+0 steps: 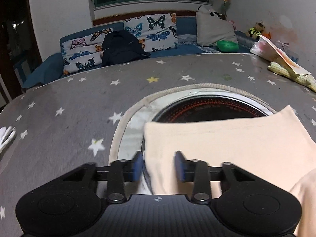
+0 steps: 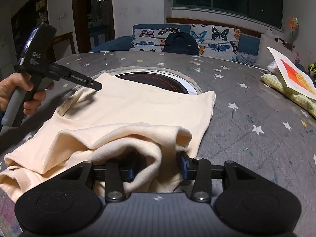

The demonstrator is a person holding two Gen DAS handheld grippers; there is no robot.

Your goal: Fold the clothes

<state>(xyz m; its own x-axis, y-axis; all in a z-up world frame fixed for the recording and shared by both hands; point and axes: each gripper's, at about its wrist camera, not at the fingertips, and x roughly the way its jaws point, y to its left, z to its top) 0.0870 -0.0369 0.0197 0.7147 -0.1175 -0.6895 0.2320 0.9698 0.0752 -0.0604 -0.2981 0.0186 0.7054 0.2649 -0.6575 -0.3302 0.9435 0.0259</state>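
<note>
My jaws stand apart on both grippers, left gripper (image 1: 159,165) and right gripper (image 2: 157,165), over the cream garment (image 2: 126,114). Only the right wrist view, at middle left, shows my left hand (image 2: 14,90). A raised fold (image 2: 138,158) hides my right gripper's left finger.

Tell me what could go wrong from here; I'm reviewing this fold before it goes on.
1. The right gripper is open with bunched cloth between its fingers; closing now might pinch several layers and spoil the fold.
2. The cloth lies partly over the burner in the table; if that is hot, it could scorch.
3. The left gripper is open at the cloth's edge, so a pull from the right could drag the cloth askew.
</note>
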